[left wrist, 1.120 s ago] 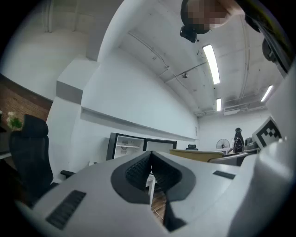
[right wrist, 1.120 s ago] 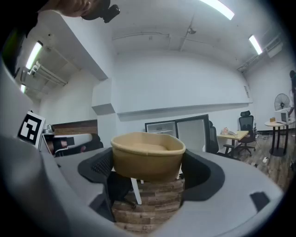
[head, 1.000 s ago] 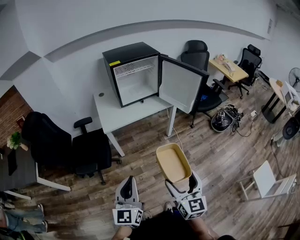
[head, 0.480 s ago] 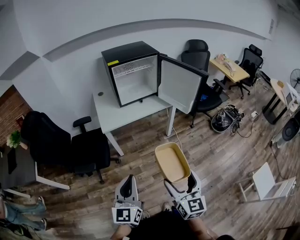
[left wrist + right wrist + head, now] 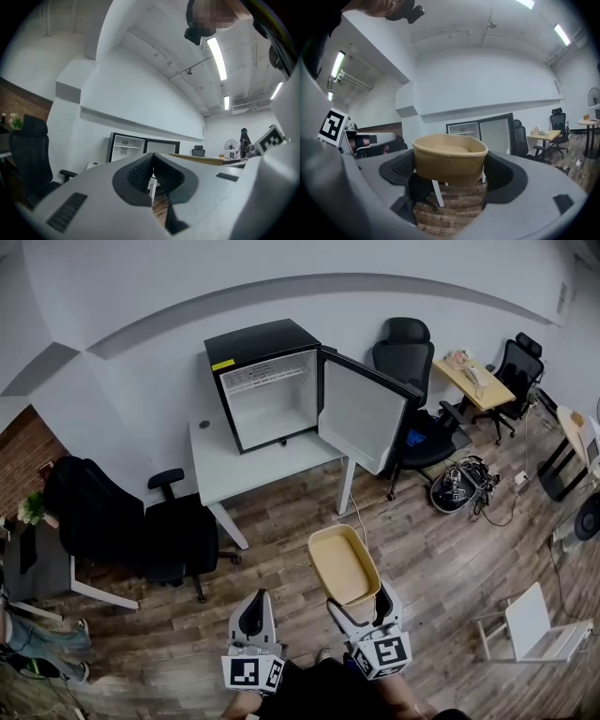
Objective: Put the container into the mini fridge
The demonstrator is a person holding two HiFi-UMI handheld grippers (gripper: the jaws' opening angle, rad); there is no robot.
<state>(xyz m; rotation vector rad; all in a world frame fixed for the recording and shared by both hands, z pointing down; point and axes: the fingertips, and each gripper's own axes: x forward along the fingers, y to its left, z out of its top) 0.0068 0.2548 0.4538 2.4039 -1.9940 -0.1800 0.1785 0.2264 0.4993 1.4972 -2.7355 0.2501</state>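
A tan paper container (image 5: 344,565) (image 5: 450,157) hangs over the wooden floor, held level and empty. My right gripper (image 5: 354,606) (image 5: 449,168) is shut on its near end. The black mini fridge (image 5: 266,382) (image 5: 482,131) (image 5: 127,146) stands on a white table (image 5: 251,467) against the far wall, its door (image 5: 364,411) swung open to the right and its white inside bare. My left gripper (image 5: 253,619) (image 5: 152,173) is shut with nothing in it, low beside the right one. Both grippers are well short of the table.
A black office chair (image 5: 172,535) stands left of the table, another (image 5: 409,362) behind the fridge door. A bundle of cables (image 5: 457,484) lies on the floor at right. A white frame (image 5: 536,624) sits at the lower right. Wooden floor lies between me and the table.
The view has shifted slightly, so the fridge and table sit a little lower and closer. The container stays in the right gripper; both grippers keep their places.
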